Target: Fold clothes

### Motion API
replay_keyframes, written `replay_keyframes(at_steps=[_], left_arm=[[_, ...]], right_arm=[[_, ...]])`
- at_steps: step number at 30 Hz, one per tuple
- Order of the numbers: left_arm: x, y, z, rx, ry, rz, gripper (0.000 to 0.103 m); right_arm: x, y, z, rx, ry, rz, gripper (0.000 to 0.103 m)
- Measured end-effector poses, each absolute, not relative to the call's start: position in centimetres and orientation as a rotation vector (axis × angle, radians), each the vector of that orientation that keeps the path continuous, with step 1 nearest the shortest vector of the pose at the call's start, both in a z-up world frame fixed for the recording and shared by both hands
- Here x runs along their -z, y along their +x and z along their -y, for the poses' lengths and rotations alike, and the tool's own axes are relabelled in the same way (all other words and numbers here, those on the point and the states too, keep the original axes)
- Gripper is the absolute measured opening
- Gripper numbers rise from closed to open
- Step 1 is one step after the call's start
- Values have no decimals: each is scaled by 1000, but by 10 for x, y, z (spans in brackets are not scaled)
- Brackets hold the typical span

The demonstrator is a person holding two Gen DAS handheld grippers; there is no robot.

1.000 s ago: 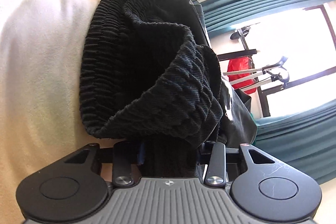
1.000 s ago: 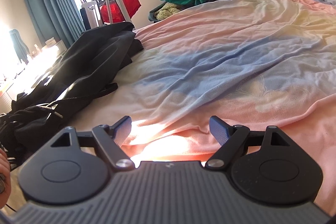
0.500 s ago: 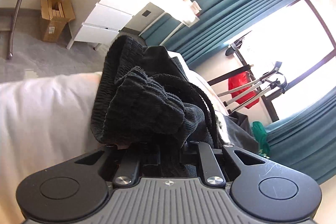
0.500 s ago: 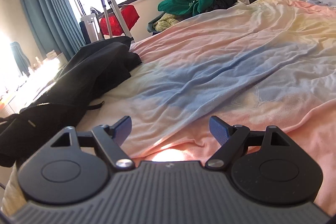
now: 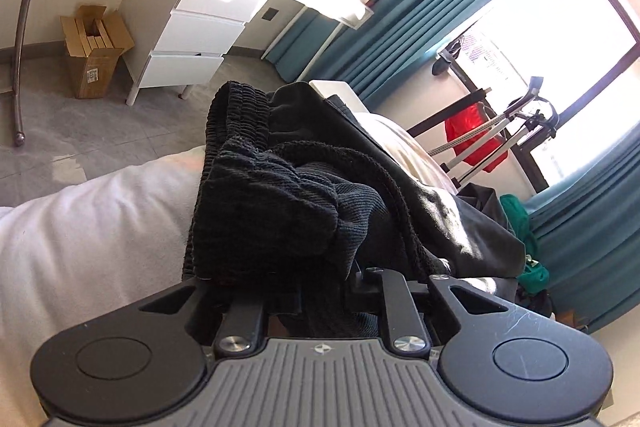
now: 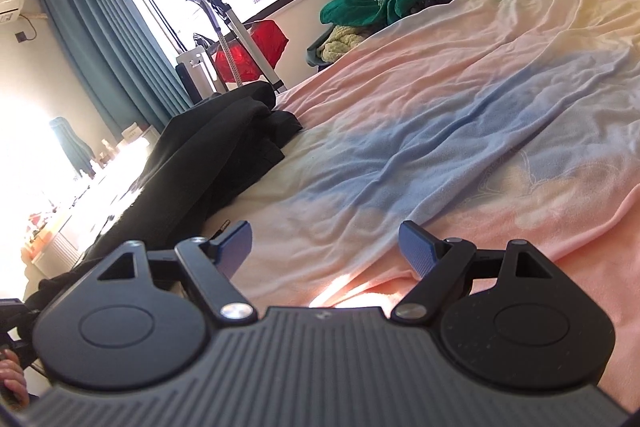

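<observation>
I've got my left gripper (image 5: 320,291) clamped on the ribbed waistband of the black trousers (image 5: 280,211), fingers closed tight on a bunched wad of that elastic knit. I'd say I'm holding it by the waist because that end gives a firm, thick bite, and lifting it should let the legs trail out straight along the bed (image 6: 460,131) for a clean fold. The rest of the garment lies draped along the bed's left edge, reaching toward the window.

My right gripper (image 6: 326,247) is empty, its 2 blue-padded fingers (image 6: 416,247) wide apart, hovering low over the pastel sheet (ready, I reckon, to take a second corner).

The left view gives me the grip itself up close, plus the white drawer unit (image 5: 192,39) and cardboard box (image 5: 96,51) on the floor, but almost nothing of the trouser legs. The right view shows what the left can't: the black cloth (image 6: 208,155) stretched out along the bed's left edge, and the open spread of sheet beside it where the fold could go.
</observation>
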State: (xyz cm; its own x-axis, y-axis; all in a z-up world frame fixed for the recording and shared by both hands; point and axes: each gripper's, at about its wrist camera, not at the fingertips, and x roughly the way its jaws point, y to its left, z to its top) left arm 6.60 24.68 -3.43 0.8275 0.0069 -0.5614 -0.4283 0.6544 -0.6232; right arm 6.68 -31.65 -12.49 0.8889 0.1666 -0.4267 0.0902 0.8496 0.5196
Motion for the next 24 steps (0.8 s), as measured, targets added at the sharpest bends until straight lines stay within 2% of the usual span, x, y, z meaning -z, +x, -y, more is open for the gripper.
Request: replay_keyframes(at_steps=[2, 14, 18, 24], left_arm=[[35, 70, -249, -262, -820, -560, 19], [55, 59, -264, -299, -1108, -548, 24], [64, 56, -271, -301, -1188, -548, 25], [62, 62, -269, -325, -1137, -542, 26]], right_arm=[[124, 66, 313, -62, 550, -484, 76], [111, 82, 288, -150, 509, -548, 74], [99, 113, 286, -150, 562, -564, 74], [88, 208, 287, -146, 647, -596, 71]])
